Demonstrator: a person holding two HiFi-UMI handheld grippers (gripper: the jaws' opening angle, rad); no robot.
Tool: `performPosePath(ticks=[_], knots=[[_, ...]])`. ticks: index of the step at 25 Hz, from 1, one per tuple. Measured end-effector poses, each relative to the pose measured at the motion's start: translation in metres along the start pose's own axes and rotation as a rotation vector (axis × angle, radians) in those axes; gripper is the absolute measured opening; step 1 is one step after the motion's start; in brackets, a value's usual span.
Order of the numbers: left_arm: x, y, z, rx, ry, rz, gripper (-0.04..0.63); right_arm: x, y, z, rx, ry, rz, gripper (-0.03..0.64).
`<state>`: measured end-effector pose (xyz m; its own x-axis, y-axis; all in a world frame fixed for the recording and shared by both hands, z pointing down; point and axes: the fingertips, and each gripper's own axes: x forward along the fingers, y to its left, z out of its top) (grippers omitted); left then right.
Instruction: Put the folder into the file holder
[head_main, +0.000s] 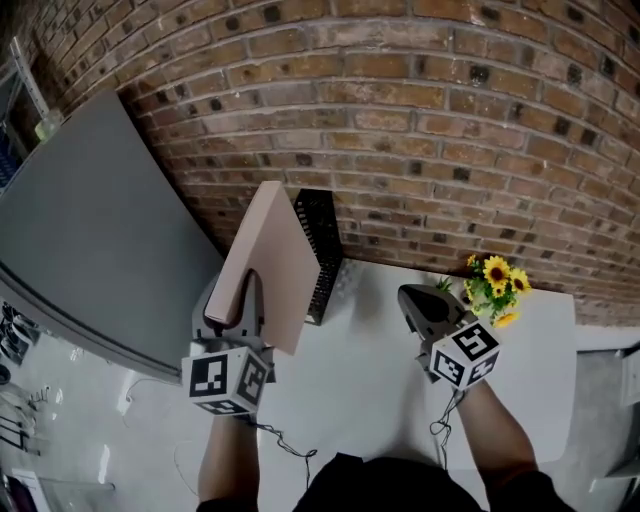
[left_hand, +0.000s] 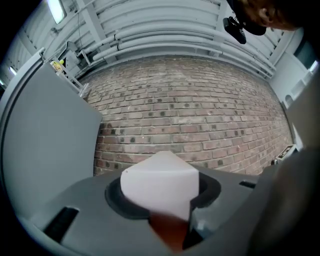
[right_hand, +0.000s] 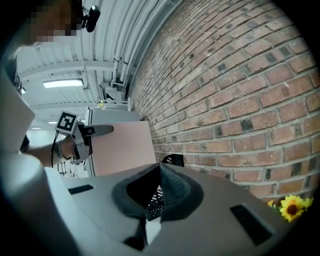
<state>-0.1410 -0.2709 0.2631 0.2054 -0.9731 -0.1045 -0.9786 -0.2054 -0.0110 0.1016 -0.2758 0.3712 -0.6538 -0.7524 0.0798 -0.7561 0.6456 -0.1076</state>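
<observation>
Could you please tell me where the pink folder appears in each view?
Head view: the folder stands upright left of centre, beside the black file holder.
Left gripper view: its pale edge sits bottom centre, clamped in the jaws.
Right gripper view: a pink panel left of centre.
Shared landmark: the brick wall.

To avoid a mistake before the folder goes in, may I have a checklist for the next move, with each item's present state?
1. Left tongs grip the folder: ok.
2. Folder held roughly upright: ok.
3. Folder inside the file holder: not ok, it is outside.
4. Its slots free: cannot tell.
5. Right tongs shut, empty: ok.
6. Flowers out of the way: ok.
</observation>
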Motion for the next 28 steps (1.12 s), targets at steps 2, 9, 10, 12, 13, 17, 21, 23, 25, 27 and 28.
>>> performPosePath(ticks=[2, 9, 10, 12, 13, 17, 21, 23, 25, 27, 28], knots=[[0.017, 0.008, 0.0, -0.008, -0.005, -0.014, 0.169, 0.008, -0.004, 0.0, 0.002, 0.003, -0.025, 0.003], [0.068, 0.026, -0.01, -0.041, -0.012, -0.063, 0.17, 0.027, -0.017, -0.003, 0.012, 0.008, -0.107, 0.003], [0.073, 0.027, -0.012, -0.041, -0.012, -0.068, 0.17, 0.029, -0.018, -0.004, 0.013, 0.011, -0.115, 0.003], [0.084, 0.028, -0.016, -0.041, -0.009, -0.077, 0.169, 0.032, -0.02, -0.007, 0.016, 0.017, -0.133, 0.003], [0.089, 0.028, -0.019, -0.04, -0.008, -0.08, 0.17, 0.033, -0.021, -0.008, 0.018, 0.019, -0.141, 0.003], [0.104, 0.033, -0.028, -0.052, -0.007, -0.08, 0.17, 0.039, -0.023, -0.01, 0.02, 0.021, -0.159, 0.003], [0.115, 0.035, -0.038, -0.085, -0.008, -0.084, 0.169, 0.044, -0.022, -0.012, 0.018, 0.03, -0.175, 0.003], [0.12, 0.035, -0.044, -0.095, -0.006, -0.084, 0.17, 0.047, -0.022, -0.012, 0.018, 0.031, -0.181, 0.003], [0.125, 0.036, -0.049, -0.093, -0.009, -0.082, 0.17, 0.051, -0.021, -0.013, 0.02, 0.032, -0.182, 0.003], [0.128, 0.036, -0.05, -0.079, -0.024, -0.08, 0.17, 0.055, -0.02, -0.015, 0.021, 0.036, -0.183, 0.003], [0.129, 0.036, -0.05, -0.076, -0.03, -0.079, 0.17, 0.056, -0.019, -0.016, 0.021, 0.039, -0.183, 0.003]])
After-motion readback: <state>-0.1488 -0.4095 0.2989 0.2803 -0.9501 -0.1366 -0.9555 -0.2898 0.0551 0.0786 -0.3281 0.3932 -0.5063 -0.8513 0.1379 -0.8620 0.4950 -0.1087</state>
